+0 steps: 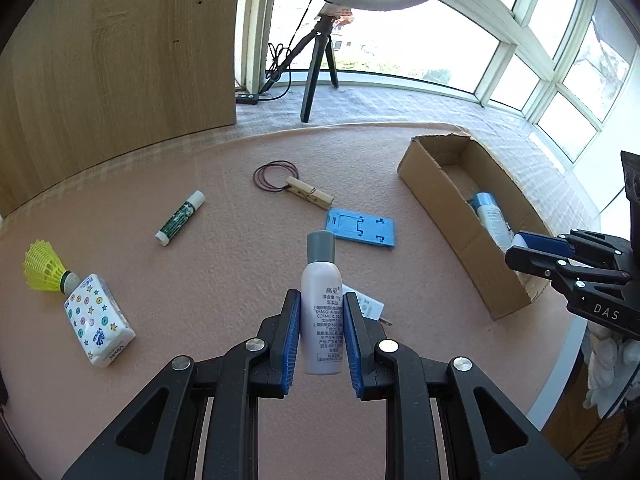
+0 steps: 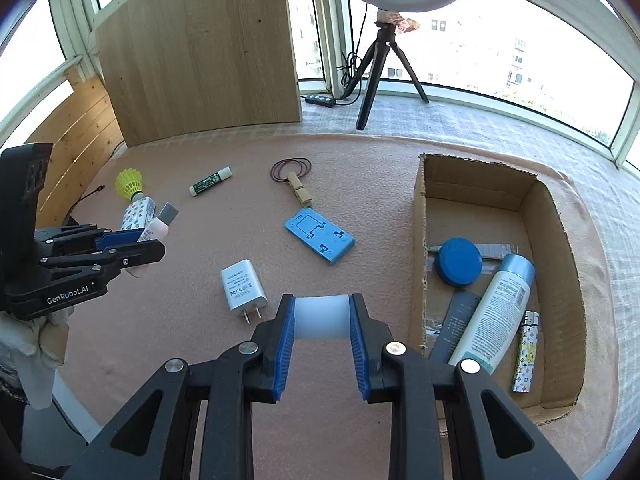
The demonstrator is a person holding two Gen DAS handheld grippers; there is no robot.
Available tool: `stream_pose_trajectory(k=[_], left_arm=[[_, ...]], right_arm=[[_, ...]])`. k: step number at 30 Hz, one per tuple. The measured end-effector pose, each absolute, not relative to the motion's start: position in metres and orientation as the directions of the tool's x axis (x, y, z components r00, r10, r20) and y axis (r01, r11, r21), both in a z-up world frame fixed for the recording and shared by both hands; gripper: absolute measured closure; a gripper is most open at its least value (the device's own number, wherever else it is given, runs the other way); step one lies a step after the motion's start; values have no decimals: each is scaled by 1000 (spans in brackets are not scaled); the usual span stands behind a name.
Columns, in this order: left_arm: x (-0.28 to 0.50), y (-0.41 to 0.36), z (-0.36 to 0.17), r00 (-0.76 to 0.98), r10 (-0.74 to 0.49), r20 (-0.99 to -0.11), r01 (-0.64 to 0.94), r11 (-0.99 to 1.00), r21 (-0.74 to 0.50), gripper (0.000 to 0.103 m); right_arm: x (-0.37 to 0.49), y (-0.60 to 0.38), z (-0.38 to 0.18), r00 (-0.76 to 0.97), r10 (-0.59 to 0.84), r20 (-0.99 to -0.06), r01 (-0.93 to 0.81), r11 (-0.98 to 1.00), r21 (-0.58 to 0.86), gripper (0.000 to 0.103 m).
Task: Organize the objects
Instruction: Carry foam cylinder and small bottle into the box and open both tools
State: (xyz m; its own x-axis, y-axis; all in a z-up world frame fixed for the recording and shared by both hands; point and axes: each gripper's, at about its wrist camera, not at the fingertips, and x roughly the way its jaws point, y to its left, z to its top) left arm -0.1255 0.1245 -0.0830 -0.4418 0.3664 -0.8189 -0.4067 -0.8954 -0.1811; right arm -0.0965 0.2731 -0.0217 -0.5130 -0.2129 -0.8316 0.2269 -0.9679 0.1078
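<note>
My left gripper (image 1: 321, 312) is shut on a pale lilac spray bottle (image 1: 321, 308) with a grey cap, held above the pink mat; it also shows in the right wrist view (image 2: 158, 228). My right gripper (image 2: 321, 312) is shut on a white translucent cylinder (image 2: 320, 317), left of the cardboard box (image 2: 556, 240). In the box lie a blue round lid (image 2: 459, 261), a white bottle with a blue cap (image 2: 494, 312), a lighter (image 2: 526, 350) and a dark flat item (image 2: 454, 328).
On the mat lie a white charger (image 2: 243, 290), a blue phone stand (image 2: 319, 234), a clothespin (image 2: 299, 189), hair ties (image 2: 290, 168), a glue stick (image 2: 210, 181), a yellow shuttlecock (image 2: 129, 184) and a tissue pack (image 1: 98, 320). A wooden board (image 2: 200, 52) and a ring-light tripod (image 2: 380, 72) stand behind.
</note>
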Motion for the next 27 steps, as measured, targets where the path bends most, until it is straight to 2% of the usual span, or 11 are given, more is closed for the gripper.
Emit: stream_pose_trajectory(k=[12,27], left_arm=[[-163,251,-74,-403,436,-804,-535,-826,-180,81],[-204,355,-89,-370,437,-820,-602,-785,-146,81]], right_arm=[[-89,377,-12,-560,-112,-821,79,-993,82,79],[-95,423,-29,-547,-114,-829,32,-993,116,79]])
